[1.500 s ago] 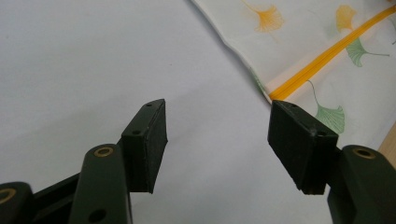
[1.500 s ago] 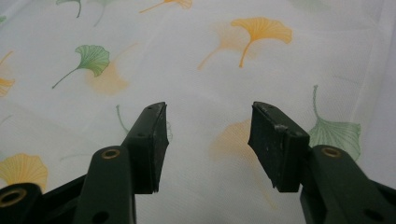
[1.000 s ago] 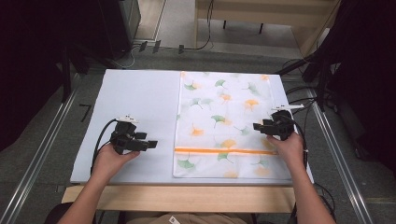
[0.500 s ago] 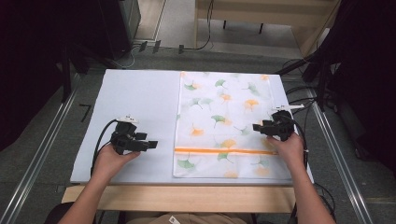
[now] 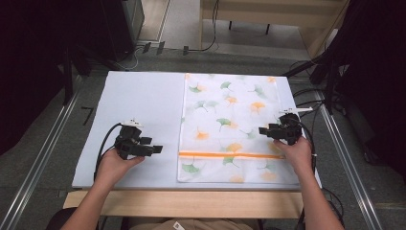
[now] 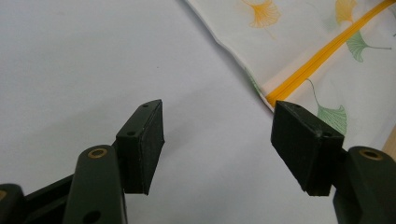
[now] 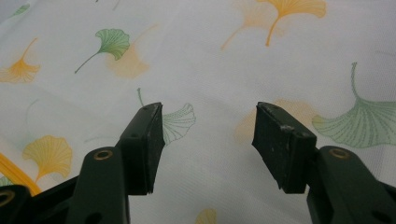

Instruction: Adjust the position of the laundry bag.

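Pale matte worktop (image 5: 143,105) is covered on its right half by a flat rectangular ginkgo-print cloth (image 5: 230,115) with an orange stripe. Left tool (image 5: 155,150) is held apart beside it; right tool (image 5: 263,130) apart over it.

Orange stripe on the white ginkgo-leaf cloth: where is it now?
High view: the orange stripe crosses the white ginkgo-leaf cloth near its front edge, between the open left gripper and right gripper.

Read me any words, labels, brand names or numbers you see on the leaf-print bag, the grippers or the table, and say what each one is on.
None can be read: the leaf-print bag bears only ginkgo leaves and an orange zip.
The left gripper, right gripper and table carry no lettering.
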The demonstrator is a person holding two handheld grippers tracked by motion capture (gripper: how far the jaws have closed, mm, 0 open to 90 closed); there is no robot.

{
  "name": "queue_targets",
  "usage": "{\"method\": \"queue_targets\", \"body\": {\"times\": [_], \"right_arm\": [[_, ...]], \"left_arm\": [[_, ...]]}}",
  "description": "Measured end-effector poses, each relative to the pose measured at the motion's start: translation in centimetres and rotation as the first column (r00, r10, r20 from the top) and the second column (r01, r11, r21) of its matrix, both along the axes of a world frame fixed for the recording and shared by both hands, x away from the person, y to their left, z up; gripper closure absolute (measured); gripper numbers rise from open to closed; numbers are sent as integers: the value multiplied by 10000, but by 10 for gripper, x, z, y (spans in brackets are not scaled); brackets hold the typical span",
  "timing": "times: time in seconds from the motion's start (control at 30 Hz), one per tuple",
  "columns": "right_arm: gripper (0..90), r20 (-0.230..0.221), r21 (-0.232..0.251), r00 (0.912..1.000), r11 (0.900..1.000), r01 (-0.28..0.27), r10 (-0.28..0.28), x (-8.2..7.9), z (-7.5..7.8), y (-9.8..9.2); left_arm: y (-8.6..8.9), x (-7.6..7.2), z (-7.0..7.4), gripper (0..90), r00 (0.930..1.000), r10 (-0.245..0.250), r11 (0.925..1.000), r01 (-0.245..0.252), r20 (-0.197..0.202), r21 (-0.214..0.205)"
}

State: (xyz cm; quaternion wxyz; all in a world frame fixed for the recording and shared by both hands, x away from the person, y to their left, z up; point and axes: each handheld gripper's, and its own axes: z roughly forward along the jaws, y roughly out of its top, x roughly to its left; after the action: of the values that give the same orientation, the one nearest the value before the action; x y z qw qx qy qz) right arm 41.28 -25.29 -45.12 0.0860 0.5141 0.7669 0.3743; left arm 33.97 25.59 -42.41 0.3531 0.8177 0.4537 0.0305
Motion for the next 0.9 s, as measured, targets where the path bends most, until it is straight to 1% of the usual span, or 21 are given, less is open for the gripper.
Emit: {"method": "queue_targets", "body": {"times": [0.17, 0.27, 0.43, 0.5, 0.57, 0.6, 0.63, 0.67, 0.73, 0.8, 0.83, 0.87, 0.9], "right_arm": [[443, -14, -24, 10000, 10000, 14, -14, 0, 0, 0], [443, 6, -50, 10000, 10000, 18, -18, 0, 0, 0], [442, 59, -161, 10000, 9999, -60, 61, -4, 0, -2], [442, 36, -332, 10000, 9994, 36, -35, -9, -1, -5], [442, 20, -355, 10000, 9993, 76, -75, -10, -1, -7], [442, 6, -334, 9999, 9993, 153, -152, -13, -1, -11], [442, -7, -333, 9998, 9992, 210, -210, -15, -1, -12], [442, -7, -333, 9998, 9992, 210, -210, -15, -1, -12], [442, -31, -382, 9996, 9989, 268, -269, -18, -3, -15], [443, -19, -385, 9995, 9988, 300, -301, -20, -4, -18], [443, -53, -336, 9994, 9989, 336, -338, -21, -4, -19], [443, -12, -367, 9993, 9987, 362, -363, -22, -4, -20], [443, -39, -383, 9993, 9985, 380, -382, -24, -4, -22]], "left_arm": [[-1, 0, 0, 360, 10000, -17, 10000, 17, 18, -38], [-2, 0, 1, 379, 10000, -4, 10000, 4, -52, -51], [-9, 4, 1, 391, 9999, -135, 9998, 134, -84, -116], [-16, 7, 1, 395, 9996, -276, 9995, 274, -108, -145], [-18, 8, 1, 425, 9993, -337, 9994, 335, -151, -126], [-23, 9, 0, 439, 9984, -478, 9988, 476, -300, -62], [-26, 10, 0, 441, 9980, -549, 9985, 550, -313, 3], [-26, 10, 0, 444, 9980, -549, 9985, 550, -313, 3], [-34, 13, -1, 454, 9975, -651, 9976, 657, -269, 229], [-37, 14, -2, 465, 9978, -607, 9978, 614, -255, 250], [-41, 17, -3, 472, 9978, -614, 9975, 622, -245, 342], [-43, 18, -3, 476, 9978, -617, 9974, 625, -246, 345], [-43, 18, -3, 478, 9978, -617, 9974, 625, -246, 345]]}}
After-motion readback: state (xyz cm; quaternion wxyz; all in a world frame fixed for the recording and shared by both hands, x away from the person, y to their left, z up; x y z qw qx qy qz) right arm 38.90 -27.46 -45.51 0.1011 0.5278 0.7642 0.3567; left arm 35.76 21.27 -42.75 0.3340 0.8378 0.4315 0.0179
